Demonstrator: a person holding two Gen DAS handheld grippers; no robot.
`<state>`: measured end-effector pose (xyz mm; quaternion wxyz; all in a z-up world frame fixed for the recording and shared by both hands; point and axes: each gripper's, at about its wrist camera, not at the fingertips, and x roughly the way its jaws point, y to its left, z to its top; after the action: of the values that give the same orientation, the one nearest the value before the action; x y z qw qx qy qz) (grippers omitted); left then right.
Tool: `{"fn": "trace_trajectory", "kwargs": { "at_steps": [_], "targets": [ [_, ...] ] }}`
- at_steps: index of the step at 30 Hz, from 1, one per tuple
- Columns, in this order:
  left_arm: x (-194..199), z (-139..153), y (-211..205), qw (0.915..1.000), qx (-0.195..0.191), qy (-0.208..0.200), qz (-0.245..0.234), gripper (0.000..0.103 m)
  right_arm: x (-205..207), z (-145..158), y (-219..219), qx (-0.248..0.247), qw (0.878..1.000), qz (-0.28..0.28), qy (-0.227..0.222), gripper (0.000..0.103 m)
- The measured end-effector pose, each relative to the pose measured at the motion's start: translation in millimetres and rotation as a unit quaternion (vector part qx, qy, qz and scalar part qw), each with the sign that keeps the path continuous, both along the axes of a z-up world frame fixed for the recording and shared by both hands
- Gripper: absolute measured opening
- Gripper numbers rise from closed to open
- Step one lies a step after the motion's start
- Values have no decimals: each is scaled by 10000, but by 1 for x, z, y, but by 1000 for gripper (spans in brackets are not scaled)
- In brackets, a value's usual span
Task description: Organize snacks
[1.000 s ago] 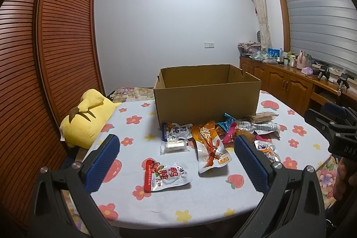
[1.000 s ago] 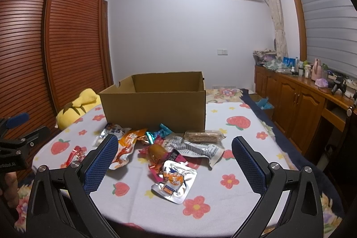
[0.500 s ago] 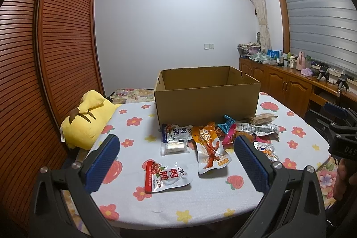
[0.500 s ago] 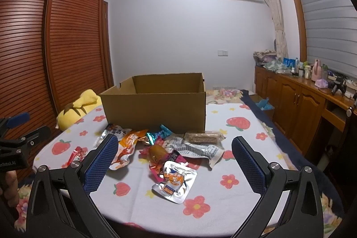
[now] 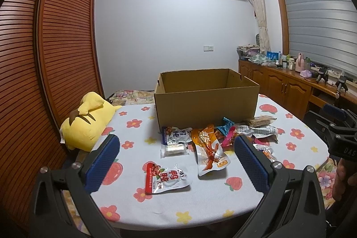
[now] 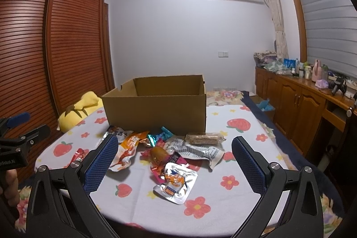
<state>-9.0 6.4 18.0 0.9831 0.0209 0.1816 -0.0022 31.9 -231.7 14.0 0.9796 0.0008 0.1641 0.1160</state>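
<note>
Nothing is picked yet: the left gripper [image 5: 176, 155] and right gripper [image 6: 175, 156] both hover spread wide and empty near the snack packets [image 6: 165, 148] scattered before the open cardboard box [image 5: 206, 102] farther back, so next likely comes closing on one

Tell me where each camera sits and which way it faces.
Left wrist: on the left tongs, open, facing the cardboard box from its left; the right tongs show at the frame's right edge.
Right wrist: on the right tongs, open, facing the box from its right.
Shared: box, snack packets, yellow plush.
</note>
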Motion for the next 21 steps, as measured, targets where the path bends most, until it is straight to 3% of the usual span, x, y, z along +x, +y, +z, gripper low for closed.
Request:
{"fn": "trace_trajectory", "kwargs": {
  "at_steps": [13,21],
  "targets": [
    [6,-7,5,9999,-61,96,-26,103,1,-3,-2,-19,10000,1,42,103],
    [32,-35,18,9983,-254,501,-148,103,27,-23,-1,-195,9988,301,342,102]
  ]
}}
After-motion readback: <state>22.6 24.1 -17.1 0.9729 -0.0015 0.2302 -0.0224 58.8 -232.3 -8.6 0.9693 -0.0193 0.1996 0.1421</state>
